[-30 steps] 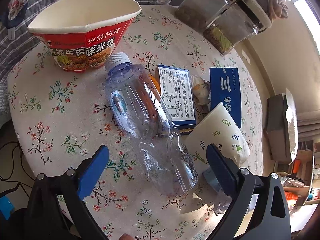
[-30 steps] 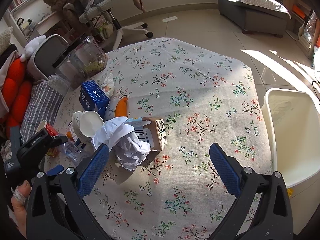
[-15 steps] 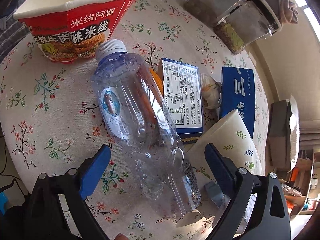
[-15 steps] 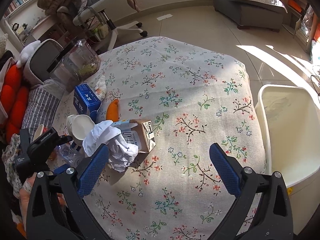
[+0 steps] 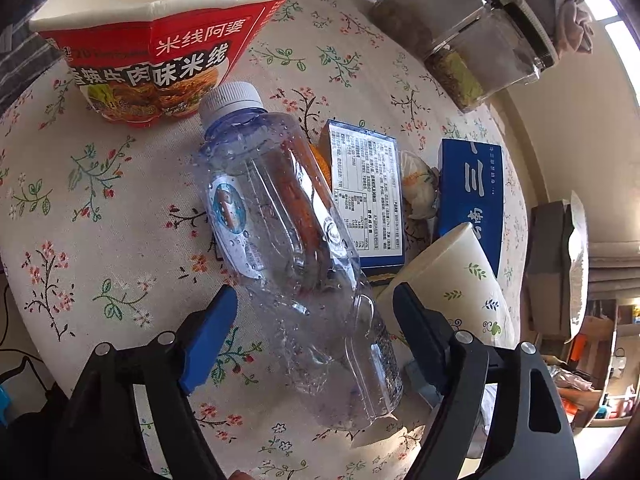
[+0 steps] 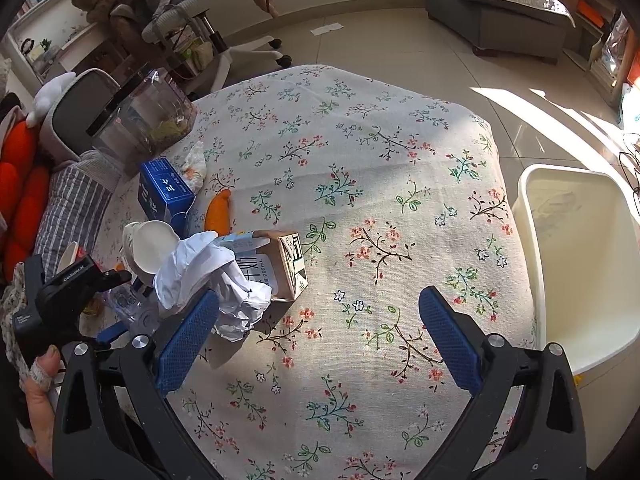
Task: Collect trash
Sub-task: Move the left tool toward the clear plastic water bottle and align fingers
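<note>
- The left gripper (image 5: 314, 316) is hanging low over the desk (image 5: 100, 208), its blue fingers (image 5: 210, 334) standing apart on either side of the bottle (image 5: 280, 240) and not touching it.
- The bottle is lying on its side on the flowered cloth, white cap (image 5: 231, 100) pointing away toward the noodle bowl (image 5: 160, 44), base nearest the camera.
- The noodle bowl is sitting upright just beyond the cap, red-sided and open-topped.
- A blue carton (image 5: 366, 196) is lying flat just beside the bottle, label side up, with something orange showing between them.
- A paper cup (image 5: 452, 296) is lying tipped over just beside the left gripper's right-hand finger, close to the bottle's lower half.
- A blue box (image 5: 474, 192) is resting beyond the cup, and a crumpled wrapper (image 5: 418, 188) is lying between it and the carton.
- Two clear jars (image 5: 460, 36) are standing at the far edge of the desk.
- The right gripper (image 6: 320, 336) is hovering above a bare stretch of cloth, fingers (image 6: 450, 338) spread wide and holding nothing.
- Crumpled paper (image 6: 212, 280) is lying near its left-hand finger, resting against a milk carton (image 6: 280, 264) that is lying on its side.
- A white bin (image 6: 580, 256) is standing on the floor just beside the desk, on the right of that view.
</note>
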`<state>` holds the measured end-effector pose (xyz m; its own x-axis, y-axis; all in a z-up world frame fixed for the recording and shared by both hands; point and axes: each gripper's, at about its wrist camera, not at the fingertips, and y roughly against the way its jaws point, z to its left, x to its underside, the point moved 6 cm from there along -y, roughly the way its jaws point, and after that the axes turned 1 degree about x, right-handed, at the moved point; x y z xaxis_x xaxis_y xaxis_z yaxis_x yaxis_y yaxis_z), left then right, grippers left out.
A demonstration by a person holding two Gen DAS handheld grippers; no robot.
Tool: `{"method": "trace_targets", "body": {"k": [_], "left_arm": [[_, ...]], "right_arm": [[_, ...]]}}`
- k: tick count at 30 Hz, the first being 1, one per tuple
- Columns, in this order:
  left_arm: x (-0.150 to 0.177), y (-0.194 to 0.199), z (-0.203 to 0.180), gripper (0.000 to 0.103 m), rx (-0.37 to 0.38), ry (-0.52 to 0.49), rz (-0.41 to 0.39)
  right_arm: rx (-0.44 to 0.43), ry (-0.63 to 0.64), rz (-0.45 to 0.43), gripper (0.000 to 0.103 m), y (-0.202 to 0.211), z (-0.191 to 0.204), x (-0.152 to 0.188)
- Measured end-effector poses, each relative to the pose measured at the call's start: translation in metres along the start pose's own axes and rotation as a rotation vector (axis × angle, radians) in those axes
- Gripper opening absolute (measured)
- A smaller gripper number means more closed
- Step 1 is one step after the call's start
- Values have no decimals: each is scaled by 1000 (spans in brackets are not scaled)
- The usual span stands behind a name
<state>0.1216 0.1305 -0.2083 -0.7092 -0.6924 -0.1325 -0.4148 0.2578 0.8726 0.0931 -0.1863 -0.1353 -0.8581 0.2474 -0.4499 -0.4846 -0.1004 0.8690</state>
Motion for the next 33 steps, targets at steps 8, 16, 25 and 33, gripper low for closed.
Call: {"method": "trace_targets", "body": {"k": [8, 16, 25, 33], "left_arm": [[3, 1, -8, 76, -13, -23, -6], [2, 24, -14, 80, -27, -99, -67], [5, 69, -40, 82, -140, -316, -266], [18, 136, -74, 94, -206, -538, -552]], "right_arm": [[-5, 4, -5, 96, 1, 3, -1], [-18, 27, -20, 96, 4, 15, -3], [-15, 56, -55, 96, 10, 25, -6], [8, 143, -219, 96, 39, 40, -15]]}}
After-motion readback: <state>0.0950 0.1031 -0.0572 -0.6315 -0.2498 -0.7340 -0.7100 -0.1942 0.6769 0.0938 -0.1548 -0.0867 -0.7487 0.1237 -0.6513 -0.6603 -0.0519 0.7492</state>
